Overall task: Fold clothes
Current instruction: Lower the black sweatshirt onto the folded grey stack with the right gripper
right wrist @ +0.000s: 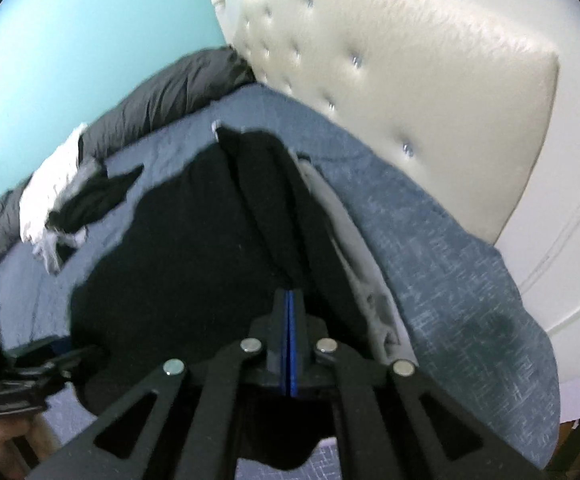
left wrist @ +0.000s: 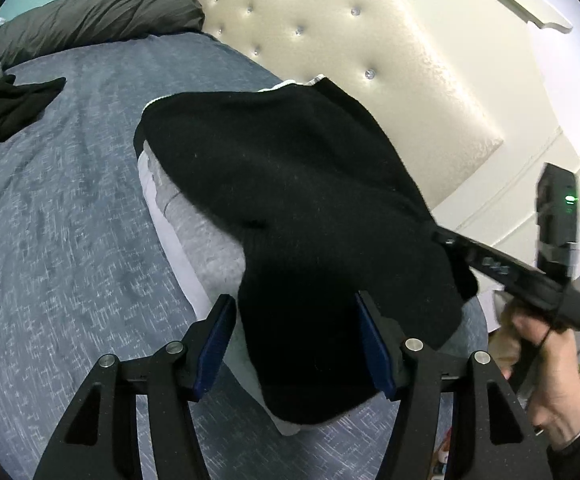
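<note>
Left gripper (left wrist: 296,344): the jaws are spread wide; the near end of the black garment (left wrist: 290,184) is lying between the blue pads (left wrist: 374,344), but it is not seen pressed by them.
Right gripper (right wrist: 290,312): the jaws are pressed together on an edge of the black garment (right wrist: 194,240), which is pulled into ridges toward the tips.
Hands: both grippers are pointed downward at the bed; the right hand (left wrist: 546,380) is seen on its handle.
Garment place: it is spread on the blue bedspread (left wrist: 70,208), over a grey-white cloth (left wrist: 194,224).
Progress: the fold is judged not finished; no flat folded shape is seen yet.
Remaining: a dark and white pile (right wrist: 66,200) is waiting near the grey pillow (left wrist: 94,16).
</note>
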A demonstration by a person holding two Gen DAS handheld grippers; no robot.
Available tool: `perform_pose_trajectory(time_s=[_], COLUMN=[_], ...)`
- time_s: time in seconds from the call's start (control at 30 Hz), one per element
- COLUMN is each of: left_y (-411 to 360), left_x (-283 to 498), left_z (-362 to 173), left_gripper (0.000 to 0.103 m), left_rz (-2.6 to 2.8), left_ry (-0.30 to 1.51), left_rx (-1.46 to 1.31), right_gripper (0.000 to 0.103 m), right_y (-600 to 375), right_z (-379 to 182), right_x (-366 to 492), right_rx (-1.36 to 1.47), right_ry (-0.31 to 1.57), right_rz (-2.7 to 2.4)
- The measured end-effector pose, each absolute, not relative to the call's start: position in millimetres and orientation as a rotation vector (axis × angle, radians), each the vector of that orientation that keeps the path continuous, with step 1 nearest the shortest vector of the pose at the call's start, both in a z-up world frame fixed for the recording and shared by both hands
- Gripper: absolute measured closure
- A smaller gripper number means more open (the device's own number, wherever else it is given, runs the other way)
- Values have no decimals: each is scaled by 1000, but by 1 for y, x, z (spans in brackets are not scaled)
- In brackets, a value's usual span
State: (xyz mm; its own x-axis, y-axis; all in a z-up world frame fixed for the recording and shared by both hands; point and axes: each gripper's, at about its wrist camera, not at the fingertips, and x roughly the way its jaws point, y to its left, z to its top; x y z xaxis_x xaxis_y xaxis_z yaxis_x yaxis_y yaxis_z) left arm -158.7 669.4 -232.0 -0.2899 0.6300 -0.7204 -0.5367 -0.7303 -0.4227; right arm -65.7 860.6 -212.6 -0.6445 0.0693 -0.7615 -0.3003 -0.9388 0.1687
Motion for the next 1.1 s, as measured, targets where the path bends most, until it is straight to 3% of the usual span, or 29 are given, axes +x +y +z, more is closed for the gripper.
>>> perform_pose_trajectory(time_s=[0.17, 0.43, 0.53, 0.87, 1.1], left_y=[673, 655, 656, 670, 660], left_x=[-154, -144, -138, -132, -142], left_z=[-228, -209, -212, -226, -212], left_gripper=[38, 39, 39, 38, 39], left_rz=[2073, 2135, 2148, 2129, 2116], left_ry=[-103, -110, -94, -56, -94], left_rx=[-1232, -1175, -1165, -1154, -1161], right_gripper=[103, 103, 103, 103, 103], right_y=[865, 864, 860, 872, 870], right_z=[-229, -185, -200, -255, -240], right_x=[-71, -25, -24, -40, -40], right_rx=[-1233, -993, -1058, -1130, -1146], right_ry=[446, 479, 406, 512, 494], right_rz=[2597, 2683, 2677, 2598, 2615])
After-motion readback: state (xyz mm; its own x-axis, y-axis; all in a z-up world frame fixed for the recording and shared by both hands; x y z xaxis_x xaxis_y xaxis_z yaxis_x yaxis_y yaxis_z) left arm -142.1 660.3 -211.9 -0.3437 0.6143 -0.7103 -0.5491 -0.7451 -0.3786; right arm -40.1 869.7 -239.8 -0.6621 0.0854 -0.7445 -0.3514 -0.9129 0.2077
